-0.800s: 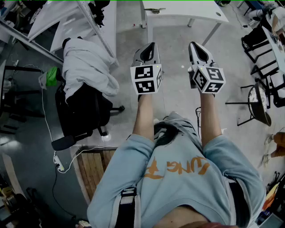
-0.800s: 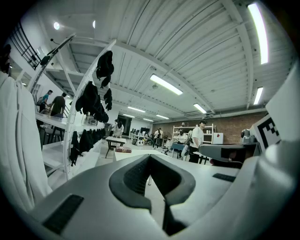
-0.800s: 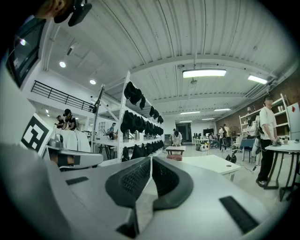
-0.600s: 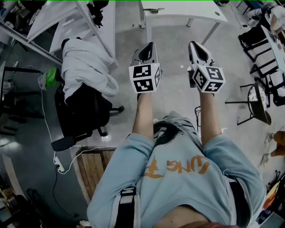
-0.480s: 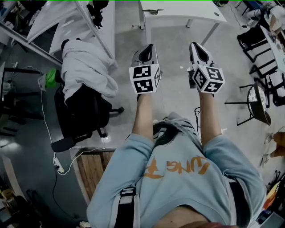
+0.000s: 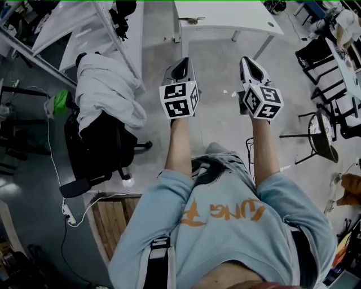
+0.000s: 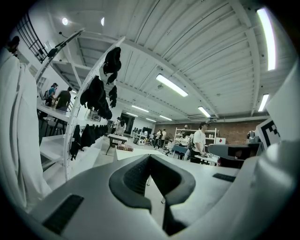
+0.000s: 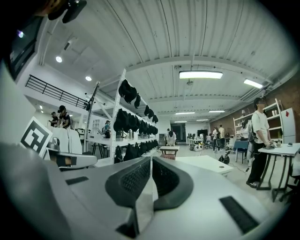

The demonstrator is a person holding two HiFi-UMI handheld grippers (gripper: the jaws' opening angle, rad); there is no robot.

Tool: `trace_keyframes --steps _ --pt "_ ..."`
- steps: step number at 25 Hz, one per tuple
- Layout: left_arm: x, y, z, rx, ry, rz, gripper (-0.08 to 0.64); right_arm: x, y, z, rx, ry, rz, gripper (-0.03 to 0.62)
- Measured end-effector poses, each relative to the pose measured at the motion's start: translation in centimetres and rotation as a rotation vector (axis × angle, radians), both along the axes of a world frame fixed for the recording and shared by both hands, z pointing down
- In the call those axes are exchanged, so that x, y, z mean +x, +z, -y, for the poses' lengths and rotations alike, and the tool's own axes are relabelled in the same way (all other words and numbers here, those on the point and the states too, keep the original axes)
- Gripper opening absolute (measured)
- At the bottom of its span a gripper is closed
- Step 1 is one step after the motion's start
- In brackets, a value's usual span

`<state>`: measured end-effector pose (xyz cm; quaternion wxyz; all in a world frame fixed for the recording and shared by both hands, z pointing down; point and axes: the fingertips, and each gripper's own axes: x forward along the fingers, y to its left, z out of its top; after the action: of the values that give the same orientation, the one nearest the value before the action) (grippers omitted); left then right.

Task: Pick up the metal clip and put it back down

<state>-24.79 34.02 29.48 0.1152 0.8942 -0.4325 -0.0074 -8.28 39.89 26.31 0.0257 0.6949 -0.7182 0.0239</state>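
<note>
Grey concrete floor (image 6: pixel 217 130) lies beneath two grippers held out side by side. Left gripper (image 6: pixel 180 62): jaws pressed together at the tips, nothing between them. Right gripper (image 6: pixel 247 60): jaws likewise closed and empty. What appears to be the metal clip (image 6: pixel 190 20), too small to confirm, lies near the left end of the white table (image 6: pixel 237 14), well apart from both grippers.

The concrete floor (image 6: pixel 219 125) carries a black office chair (image 6: pixel 97 148), a white table (image 6: pixel 225 14) and a wooden pallet (image 6: pixel 115 219).
</note>
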Motion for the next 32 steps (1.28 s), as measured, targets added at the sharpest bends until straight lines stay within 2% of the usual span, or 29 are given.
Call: trace_keyframes --steps 5,11,19,24,32 --pt "0.6 0.1 1.3 -0.004 -0.007 -0.017 0.021 1.6 -0.4 0.5 0.009 0.017 -0.013 0.035" --pt "2.1 0.2 3.1 0.002 -0.001 -0.004 0.021 3.5 0.0 2.4 0.007 0.025 0.008 0.035" --pt "4.2 1.5 8.3 -0.008 -0.044 0.023 0.021 6.0 1.7 8.2 0.000 -0.016 0.036 0.035" --pt "8.2 2.0 12.3 -0.014 -0.045 0.053 0.021 10.2 2.0 13.1 0.006 -0.015 0.084 0.035" --pt "14.0 5.9 17.6 -0.099 -0.021 0.153 0.021 14.6 5.1 21.0 -0.032 -0.043 0.172 0.035"
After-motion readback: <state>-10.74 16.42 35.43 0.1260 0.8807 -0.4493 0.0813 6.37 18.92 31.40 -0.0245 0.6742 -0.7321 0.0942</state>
